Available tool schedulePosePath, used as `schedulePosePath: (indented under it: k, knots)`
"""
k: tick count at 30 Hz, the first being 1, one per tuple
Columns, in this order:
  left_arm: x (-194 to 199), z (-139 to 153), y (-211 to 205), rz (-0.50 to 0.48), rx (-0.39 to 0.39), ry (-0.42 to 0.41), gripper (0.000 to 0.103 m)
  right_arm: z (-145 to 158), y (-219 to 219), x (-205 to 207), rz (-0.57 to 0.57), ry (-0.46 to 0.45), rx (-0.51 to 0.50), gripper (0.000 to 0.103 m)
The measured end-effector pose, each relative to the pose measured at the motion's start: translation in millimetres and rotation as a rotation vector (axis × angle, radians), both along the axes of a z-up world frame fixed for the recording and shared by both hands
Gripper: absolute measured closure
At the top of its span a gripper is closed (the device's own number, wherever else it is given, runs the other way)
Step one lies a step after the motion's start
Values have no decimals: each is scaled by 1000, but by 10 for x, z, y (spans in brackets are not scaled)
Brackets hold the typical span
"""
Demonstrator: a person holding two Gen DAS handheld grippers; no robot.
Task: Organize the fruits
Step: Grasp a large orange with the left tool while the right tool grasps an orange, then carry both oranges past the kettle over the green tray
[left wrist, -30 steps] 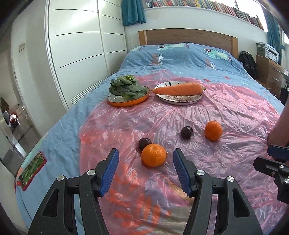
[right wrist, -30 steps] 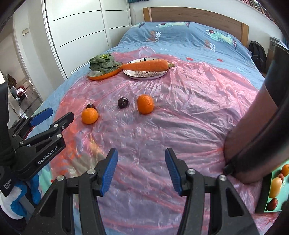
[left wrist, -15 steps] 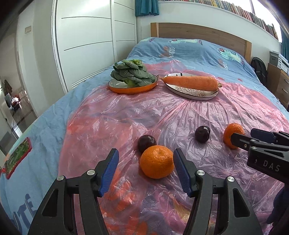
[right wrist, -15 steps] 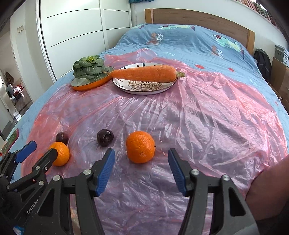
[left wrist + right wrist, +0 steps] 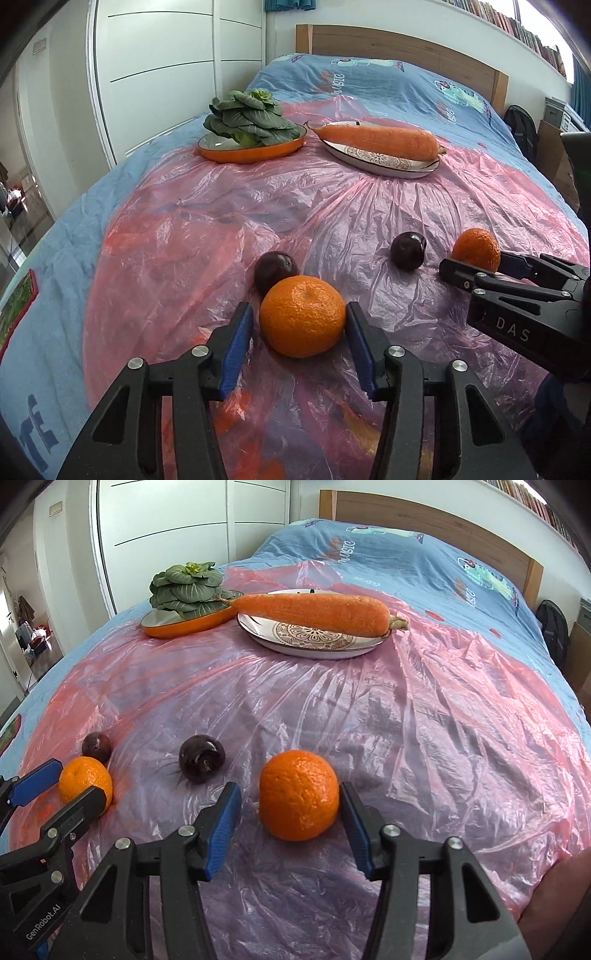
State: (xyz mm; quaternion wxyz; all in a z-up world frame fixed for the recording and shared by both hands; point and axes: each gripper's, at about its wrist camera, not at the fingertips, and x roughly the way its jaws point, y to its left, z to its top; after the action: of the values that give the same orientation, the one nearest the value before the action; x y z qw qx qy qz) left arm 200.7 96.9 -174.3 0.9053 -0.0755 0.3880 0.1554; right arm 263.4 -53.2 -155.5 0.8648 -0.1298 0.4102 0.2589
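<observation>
In the left wrist view the near mandarin (image 5: 302, 316) hides the lower part of the dark plum (image 5: 275, 270) behind it, and the right gripper (image 5: 476, 271) covers the lower edge of the far orange (image 5: 475, 248). In the right wrist view the left gripper (image 5: 55, 784) covers the near side of that mandarin (image 5: 84, 783), whose top hides the base of the plum (image 5: 96, 745) beyond. The books (image 5: 517, 31) on the far shelf are too small to read.
</observation>
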Motion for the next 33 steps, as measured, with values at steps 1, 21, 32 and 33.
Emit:
schedulePosePath:
  k: [1,21,32,33]
  knots:
    - [2,-6,6,-1,-6,2,63,-10,-11,9,-4,5,6,17]
    - [-59,68,197,-25,-181,-59,63,21,-221,81,-32,60,137,34]
    - [-134,210,119,-67,-188,-113,63,168,-344,3,-48,25,147,34]
    - [-141,216,101,-71,-184,-114,63,184,-355,-11,-48,22,143,34]
